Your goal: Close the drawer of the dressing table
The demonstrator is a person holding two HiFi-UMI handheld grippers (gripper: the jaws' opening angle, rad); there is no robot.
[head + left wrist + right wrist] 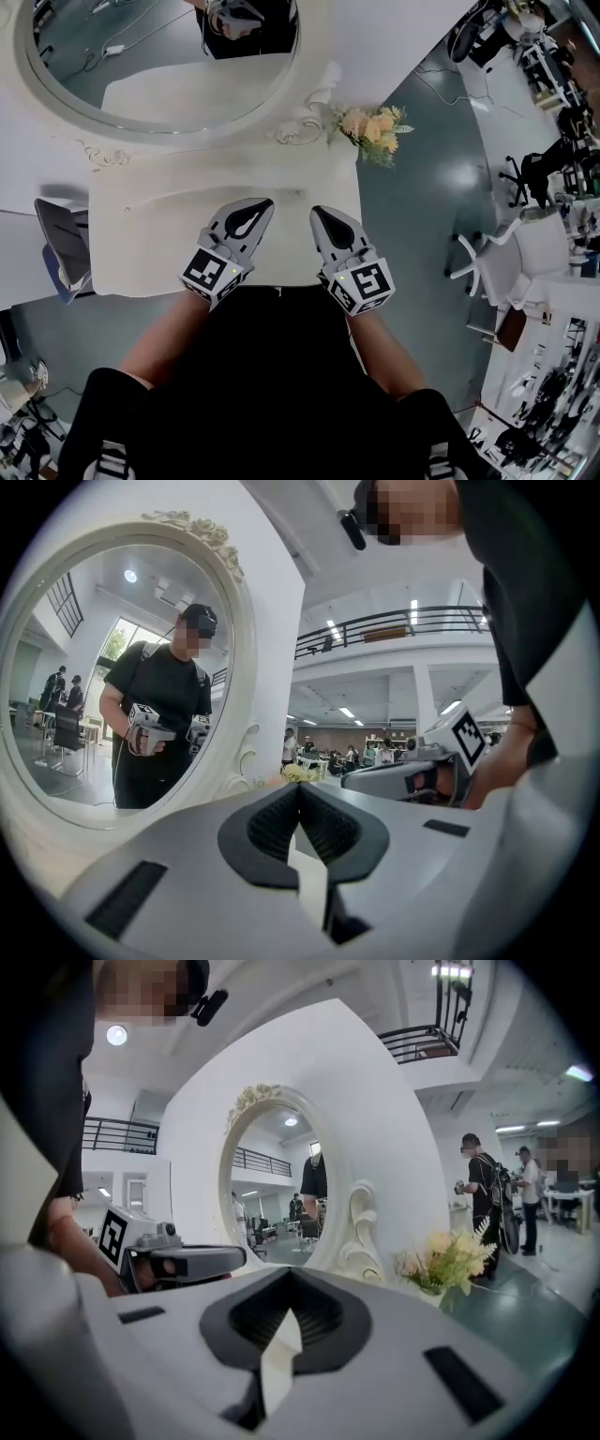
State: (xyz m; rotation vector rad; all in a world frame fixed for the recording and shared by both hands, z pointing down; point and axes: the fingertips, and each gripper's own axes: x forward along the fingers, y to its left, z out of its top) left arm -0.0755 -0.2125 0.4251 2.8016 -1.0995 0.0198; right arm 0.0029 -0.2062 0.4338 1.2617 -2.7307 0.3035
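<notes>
Left jaws: the left gripper [266, 202] [300, 789] has its jaws pressed together, nothing between them.
Right jaws: the right gripper [317, 211] [289, 1275] is likewise closed and empty, just beside the left.
Table: the white dressing table with carved trim [131, 220] lies directly under both jaws.
Drawer: I cannot make out the drawer. The table's front edge runs behind the jaws, under the marker cubes and the person's black clothing.
Mirror: an oval white-framed mirror [159, 47] [122, 667] [272, 1185] stands ahead of the jaws.
Flowers: a small bunch of pale peach and yellow flowers [373, 127] [450, 1260] sits ahead and right of the right jaws.
</notes>
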